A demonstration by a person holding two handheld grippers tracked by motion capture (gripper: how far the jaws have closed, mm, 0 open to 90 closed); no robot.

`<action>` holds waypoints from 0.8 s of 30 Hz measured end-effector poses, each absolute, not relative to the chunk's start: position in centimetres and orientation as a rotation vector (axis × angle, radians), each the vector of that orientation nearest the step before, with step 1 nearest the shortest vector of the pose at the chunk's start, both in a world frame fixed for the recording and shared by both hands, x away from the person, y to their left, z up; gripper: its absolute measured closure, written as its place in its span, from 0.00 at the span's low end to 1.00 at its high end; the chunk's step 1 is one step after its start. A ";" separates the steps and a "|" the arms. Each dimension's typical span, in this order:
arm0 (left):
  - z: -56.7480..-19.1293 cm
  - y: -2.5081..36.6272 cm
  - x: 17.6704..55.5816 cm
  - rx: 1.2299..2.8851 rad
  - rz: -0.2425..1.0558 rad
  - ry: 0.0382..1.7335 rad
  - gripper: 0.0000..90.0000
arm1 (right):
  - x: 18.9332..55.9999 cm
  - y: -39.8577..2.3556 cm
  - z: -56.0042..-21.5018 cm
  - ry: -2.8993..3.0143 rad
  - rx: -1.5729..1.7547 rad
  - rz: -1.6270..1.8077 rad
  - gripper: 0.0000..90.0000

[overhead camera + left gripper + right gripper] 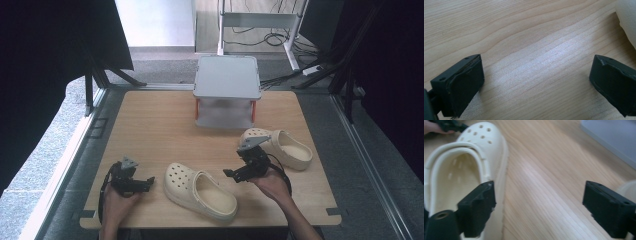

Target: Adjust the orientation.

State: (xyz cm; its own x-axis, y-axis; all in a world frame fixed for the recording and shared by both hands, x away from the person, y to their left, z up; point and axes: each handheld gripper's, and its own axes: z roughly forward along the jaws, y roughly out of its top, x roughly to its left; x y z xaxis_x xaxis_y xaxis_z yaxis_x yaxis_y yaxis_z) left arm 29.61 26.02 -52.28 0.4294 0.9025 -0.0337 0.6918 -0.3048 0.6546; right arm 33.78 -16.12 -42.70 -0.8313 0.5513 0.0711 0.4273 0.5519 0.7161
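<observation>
Both tongs stood wide and empty when I made this check. My right gripper (pixel 231 173) hung over the near-right part of the tabletop (pixel 150 125), between the two cream clogs, nothing between its jaws; in the right gripper view one black pad (pixel 477 211) overlapped the side wall of the near clog (pixel 200 191), though I could not tell whether it touched. My left gripper (pixel 145 182) sat low by the near-left corner, jaws apart over bare wood, just beside that clog's perforated toe.

The near clog lay by the near edge, toe toward my left hand, opening up. The far clog (pixel 280 147) lay toward the right edge, just behind my right gripper. A grey two-tier rack (pixel 227 82) stood at the middle of the far edge, well apart from both.

Risks I judged: a sideways swing of the open right jaws could knock either clog askew, the near one toward the near edge. A pinch on the soft rim alone could let it slip or fold.
</observation>
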 end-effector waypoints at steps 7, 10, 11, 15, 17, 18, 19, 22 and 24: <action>-52.3 26.0 29.6 2.089 0.458 1.339 0.00 | 33.9 -18.4 -42.9 2.604 0.842 1.140 0.00; -52.3 26.0 29.6 2.091 0.459 1.338 0.00 | 33.9 -19.1 -42.9 2.601 0.855 1.119 0.00; -52.3 26.0 29.6 2.091 0.459 1.338 0.00 | 33.8 -19.9 -43.0 2.602 0.869 1.114 0.00; -52.3 26.0 29.6 2.091 0.459 1.338 0.00 | 33.7 -21.2 -43.0 2.602 0.901 1.096 0.00; -52.3 26.0 29.6 2.089 0.459 1.340 0.00 | 33.5 -22.2 -42.9 2.590 0.919 1.086 0.00; -52.3 26.0 29.6 2.085 0.459 1.343 0.00 | 33.3 -23.3 -42.7 2.577 0.945 1.083 0.00; -52.3 26.0 29.6 2.085 0.459 1.343 0.00 | 33.2 -23.8 -42.6 2.565 0.964 1.080 0.00; -52.3 26.0 29.6 2.085 0.459 1.343 0.00 | 33.0 -24.9 -42.4 2.551 0.990 1.072 0.02; -52.3 26.0 29.7 2.087 0.461 1.342 0.00 | 32.8 -26.7 -42.1 2.514 1.039 1.063 0.03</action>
